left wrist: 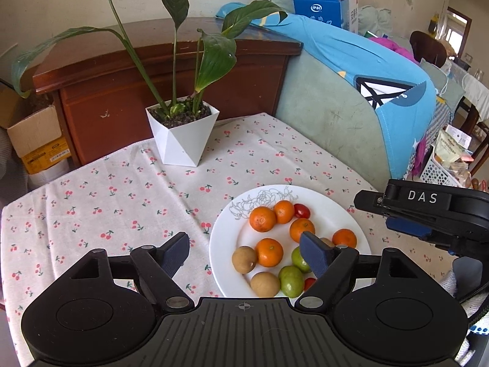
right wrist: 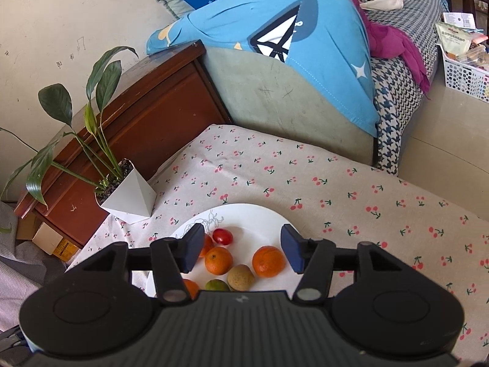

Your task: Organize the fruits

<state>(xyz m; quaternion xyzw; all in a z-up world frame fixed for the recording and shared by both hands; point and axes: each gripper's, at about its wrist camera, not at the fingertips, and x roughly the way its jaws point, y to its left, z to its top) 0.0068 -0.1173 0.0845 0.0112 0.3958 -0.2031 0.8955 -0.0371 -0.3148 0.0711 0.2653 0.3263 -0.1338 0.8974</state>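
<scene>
A white plate (left wrist: 226, 244) sits on the cherry-print tablecloth and holds several oranges (left wrist: 262, 219), two brown round fruits (left wrist: 244, 259), green fruits (left wrist: 291, 280) and small red tomatoes (left wrist: 302, 211). My left gripper (left wrist: 246, 255) is open and empty, just above the plate's near left side. My right gripper (right wrist: 243, 249) is open and empty, over the plate (right wrist: 259, 217), with an orange (right wrist: 269, 260), another orange (right wrist: 218, 260), a brown fruit (right wrist: 240, 277) and a tomato (right wrist: 222, 236) between its fingers. The right gripper's body also shows in the left wrist view (left wrist: 428, 211).
A white faceted pot with a leafy plant (left wrist: 181, 134) stands at the table's back. A brown wooden cabinet (left wrist: 171, 70) and a sofa draped in blue cloth (left wrist: 366, 70) lie behind the table. A white basket of packets (right wrist: 464, 61) stands at the far right.
</scene>
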